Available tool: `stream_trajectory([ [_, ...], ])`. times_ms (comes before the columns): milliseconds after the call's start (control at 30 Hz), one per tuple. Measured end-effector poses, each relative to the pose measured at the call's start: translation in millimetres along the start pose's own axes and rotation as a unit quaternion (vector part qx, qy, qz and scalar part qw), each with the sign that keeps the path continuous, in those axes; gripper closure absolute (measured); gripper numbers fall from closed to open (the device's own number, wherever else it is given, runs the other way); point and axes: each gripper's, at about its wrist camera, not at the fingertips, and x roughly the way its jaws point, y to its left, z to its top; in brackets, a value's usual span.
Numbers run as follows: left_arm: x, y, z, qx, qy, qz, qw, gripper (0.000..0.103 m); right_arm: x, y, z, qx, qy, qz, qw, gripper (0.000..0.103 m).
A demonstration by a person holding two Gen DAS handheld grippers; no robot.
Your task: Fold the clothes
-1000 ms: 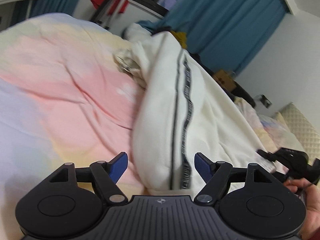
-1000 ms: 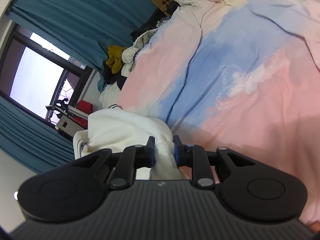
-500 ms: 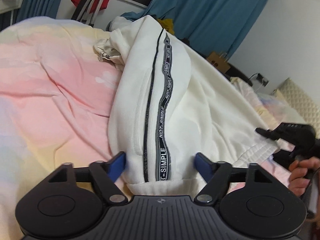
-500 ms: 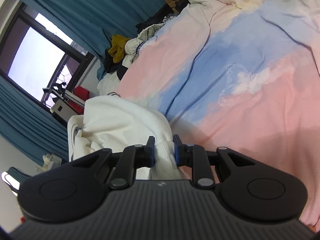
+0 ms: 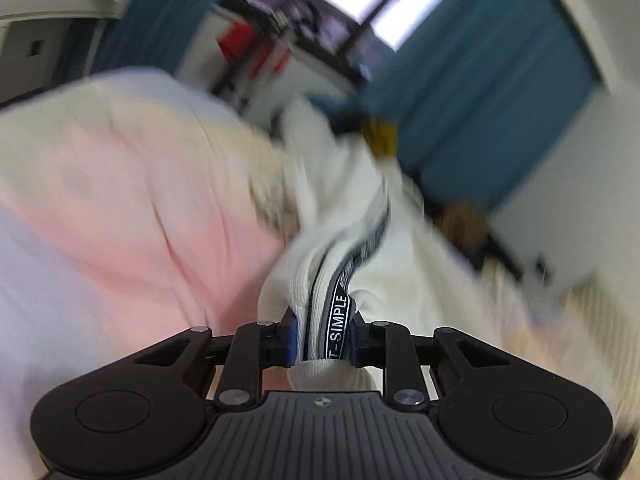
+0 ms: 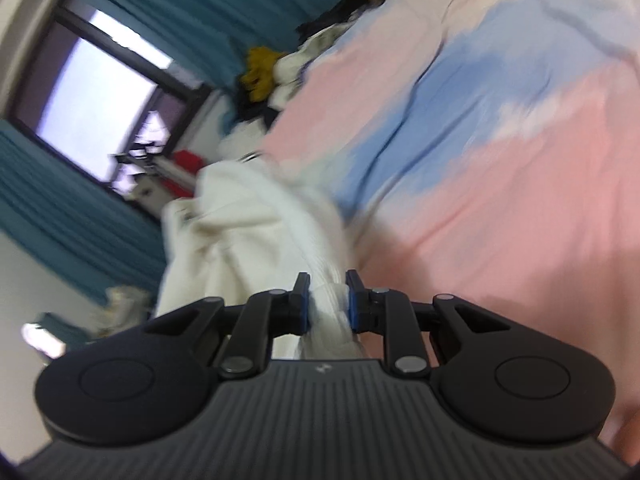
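White garment, a cream piece with a dark printed stripe reading "SIMPLE", is pinched in both grippers at once. The left gripper has its blue-padded fingers pressed onto a bunched fold right at the stripe, so the band runs up between the pads and away ahead of the claw, the rest of the cloth trailing forward and to the right of it. To the left of this claw lies the pink and pale bedspread; far ahead are teal curtains and a bright window, all smeared by blur. The right gripper clamps a gathered ridge of the white garment, which spreads ahead and to the left of that claw in loose folds. To its right and beyond stretches the bedspread in pink and blue patches. Farther ahead sits a heap of other clothes, one mustard yellow piece among them, against the curtains.
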Motion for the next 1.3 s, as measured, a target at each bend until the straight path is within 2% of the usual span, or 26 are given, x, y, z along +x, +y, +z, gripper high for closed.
stream_trajectory([
  [133,-22,11,73,-0.009,-0.049,0.012,0.9987,0.079,12,44,-46,-0.047,0.062,0.073,0.994,0.082],
  [233,-35,27,122,-0.003,-0.075,0.035,0.9966,0.079,28,80,-79,-0.04,0.102,0.136,0.985,0.082],
  [433,-34,74,203,0.022,-0.111,0.114,0.987,0.079,91,162,-141,-0.03,0.184,0.222,0.957,0.082],
  [533,-13,113,224,0.037,-0.096,0.165,0.9809,0.079,133,189,-175,-0.062,0.213,0.234,0.947,0.082],
  [667,25,176,227,0.043,-0.067,0.214,0.9735,0.079,187,201,-212,-0.108,0.237,0.228,0.938,0.082],
  [867,59,244,218,0.022,-0.042,0.238,0.9701,0.077,217,203,-216,-0.137,0.239,0.219,0.936,0.082],
  [1033,54,246,208,0.017,-0.054,0.227,0.9722,0.074,201,208,-209,-0.161,0.243,0.213,0.932,0.079],
  [1133,36,234,200,0.013,-0.059,0.224,0.9726,0.064,189,216,-207,-0.19,0.236,0.201,0.932,0.074],
  [1200,15,217,192,0.008,-0.061,0.221,0.9734,0.06,176,217,-204,-0.208,0.234,0.19,0.931,0.069],
  [1267,-8,197,182,0.01,-0.067,0.218,0.9737,0.044,162,218,-203,-0.231,0.228,0.178,0.929,0.056],
  [1300,-19,186,176,0.018,-0.066,0.217,0.9737,0.042,155,218,-202,-0.245,0.222,0.173,0.928,0.05],
])
